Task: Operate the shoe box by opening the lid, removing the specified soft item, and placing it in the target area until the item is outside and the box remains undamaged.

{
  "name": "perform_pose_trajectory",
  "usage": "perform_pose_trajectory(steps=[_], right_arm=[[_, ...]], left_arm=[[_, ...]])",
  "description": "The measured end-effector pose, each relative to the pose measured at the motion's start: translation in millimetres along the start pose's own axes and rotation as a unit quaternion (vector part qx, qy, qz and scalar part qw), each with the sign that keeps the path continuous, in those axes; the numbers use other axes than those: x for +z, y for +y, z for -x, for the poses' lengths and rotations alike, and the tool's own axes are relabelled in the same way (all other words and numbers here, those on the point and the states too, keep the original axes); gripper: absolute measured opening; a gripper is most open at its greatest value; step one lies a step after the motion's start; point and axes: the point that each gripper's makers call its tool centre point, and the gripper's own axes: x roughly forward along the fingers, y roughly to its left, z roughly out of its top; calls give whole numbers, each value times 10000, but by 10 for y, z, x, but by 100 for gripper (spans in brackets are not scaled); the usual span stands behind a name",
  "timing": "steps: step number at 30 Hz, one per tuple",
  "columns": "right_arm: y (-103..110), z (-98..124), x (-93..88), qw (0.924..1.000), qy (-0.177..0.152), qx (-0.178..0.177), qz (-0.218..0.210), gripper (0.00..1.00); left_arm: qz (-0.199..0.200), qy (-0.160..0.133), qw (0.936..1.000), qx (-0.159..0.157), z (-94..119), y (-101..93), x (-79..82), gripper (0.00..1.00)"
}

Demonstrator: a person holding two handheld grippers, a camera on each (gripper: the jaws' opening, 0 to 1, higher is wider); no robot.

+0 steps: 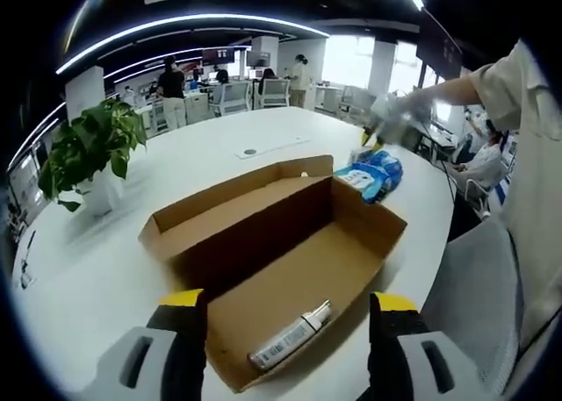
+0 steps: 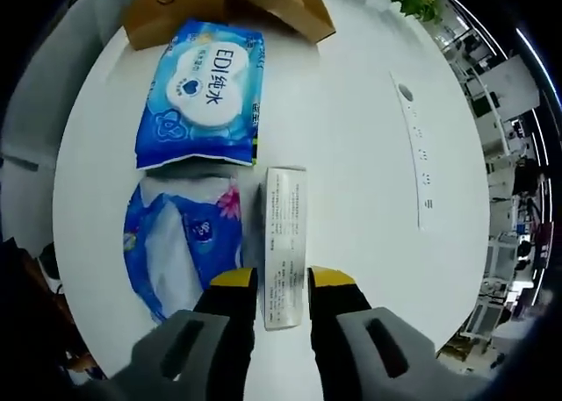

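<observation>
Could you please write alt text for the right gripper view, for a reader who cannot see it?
The right gripper has its yellow-tipped jaws either side of a slim white carton lying on a white table. Left of the carton lie two blue soft packs; a brown cardboard box sits beyond.

Open-plan office. Large round white table (image 1: 219,146) in foreground, flush cable port (image 1: 250,152) in its top. Behind it, rows of desks with monitors, office chairs (image 1: 274,92) pushed in along them. People standing and sitting among desks at back (image 1: 171,94). Dark ceiling with long curved light strips (image 1: 176,28) and air vent. White columns (image 1: 84,92), bright windows (image 1: 347,60) on far wall. Potted green plant (image 1: 92,146) on table. Grey chair (image 1: 479,278) pulled up at table edge.
</observation>
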Motion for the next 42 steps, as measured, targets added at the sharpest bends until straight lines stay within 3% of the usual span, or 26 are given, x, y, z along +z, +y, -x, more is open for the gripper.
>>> perform_pose_trajectory(steps=[8, 11, 15, 23, 26, 35, 40, 42], right_arm=[[11, 184, 117, 9981, -263, -406, -393, 39], [39, 295, 202, 9946, -497, -575, -713, 40], [92, 404, 247, 9911, -604, -720, -943, 48], [265, 643, 435, 9659, -1245, -987, -2046, 60], [370, 738, 516, 9526, -1522, -1080, -2401, 64], [735, 931, 726, 9279, -1929, -1295, -2916, 74], [891, 1018, 808, 9127, -2166, -1391, -3174, 79], [962, 1050, 829, 9097, -2203, -1411, -3224, 80]], left_arm=[[-306, 281, 9987, -298, -34, 13, 0, 63], [-500, 546, 9956, -566, -63, -17, -51, 57], [-695, 711, 9920, -772, -125, -22, -58, 54], [-1268, 1040, 9800, -1126, -274, 18, -47, 45], [-1415, 1135, 9754, -1250, -330, 30, -51, 44], [-2006, 1657, 9511, -1664, -475, 37, -209, 41], [-2434, 2084, 9269, -1954, -530, 33, -382, 41], [-2525, 2169, 9210, -2023, -555, 17, -401, 41]])
